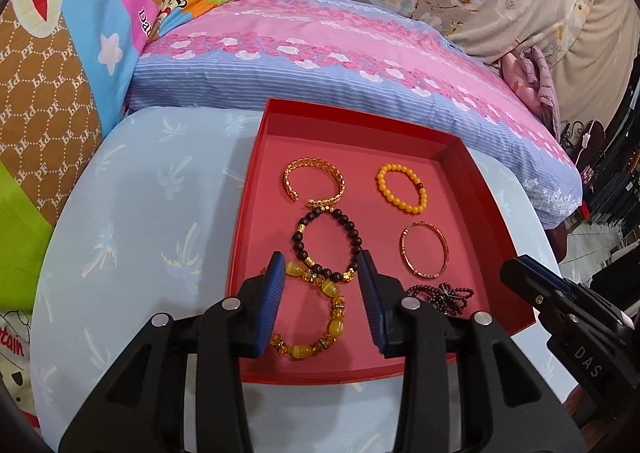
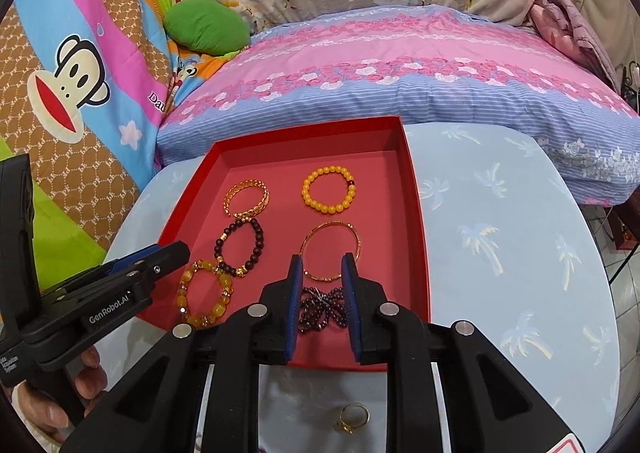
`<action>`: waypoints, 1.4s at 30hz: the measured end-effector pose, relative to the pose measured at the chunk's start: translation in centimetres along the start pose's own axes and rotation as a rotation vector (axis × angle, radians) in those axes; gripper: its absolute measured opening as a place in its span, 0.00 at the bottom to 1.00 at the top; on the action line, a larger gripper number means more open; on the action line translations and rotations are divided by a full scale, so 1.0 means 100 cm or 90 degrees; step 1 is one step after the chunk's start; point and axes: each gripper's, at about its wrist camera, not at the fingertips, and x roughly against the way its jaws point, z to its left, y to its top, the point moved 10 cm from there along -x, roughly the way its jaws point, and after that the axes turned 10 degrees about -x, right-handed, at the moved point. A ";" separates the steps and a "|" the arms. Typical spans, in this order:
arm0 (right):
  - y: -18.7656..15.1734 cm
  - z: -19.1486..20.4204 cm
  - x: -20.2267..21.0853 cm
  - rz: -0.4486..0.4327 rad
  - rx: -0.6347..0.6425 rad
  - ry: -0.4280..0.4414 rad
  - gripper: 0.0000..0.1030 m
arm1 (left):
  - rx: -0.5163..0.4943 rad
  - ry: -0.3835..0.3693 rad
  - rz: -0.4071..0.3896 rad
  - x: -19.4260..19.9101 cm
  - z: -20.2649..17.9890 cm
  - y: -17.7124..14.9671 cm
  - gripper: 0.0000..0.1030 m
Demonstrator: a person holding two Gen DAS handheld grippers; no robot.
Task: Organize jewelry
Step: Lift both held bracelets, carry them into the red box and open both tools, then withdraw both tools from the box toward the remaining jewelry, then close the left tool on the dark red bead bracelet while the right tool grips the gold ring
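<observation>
Both grippers, left (image 1: 320, 285) and right (image 2: 320, 285), have fingers parted, empty, above red tray (image 1: 496, 209)'s near edge.

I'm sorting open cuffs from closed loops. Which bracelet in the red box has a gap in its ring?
The gold cuff bracelet at the far left: its ring is open, the others close fully.

dark bead strand (image 2: 323, 309) partly hidden behind the right hand-held gripper (image 2: 320, 269).
</observation>
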 end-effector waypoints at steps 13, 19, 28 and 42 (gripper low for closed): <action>-0.037 0.002 0.030 0.010 0.008 0.004 0.19 | -0.017 -0.010 -0.012 0.039 -0.017 -0.025 0.35; -0.067 -0.001 0.038 0.035 0.010 0.001 0.19 | -0.018 -0.018 -0.002 0.054 -0.023 -0.050 0.35; -0.117 -0.012 0.049 0.070 0.010 -0.009 0.19 | -0.035 -0.032 0.034 0.068 -0.042 -0.099 0.35; -0.146 -0.032 0.064 0.082 -0.009 -0.024 0.19 | -0.050 -0.035 0.092 0.061 -0.066 -0.156 0.35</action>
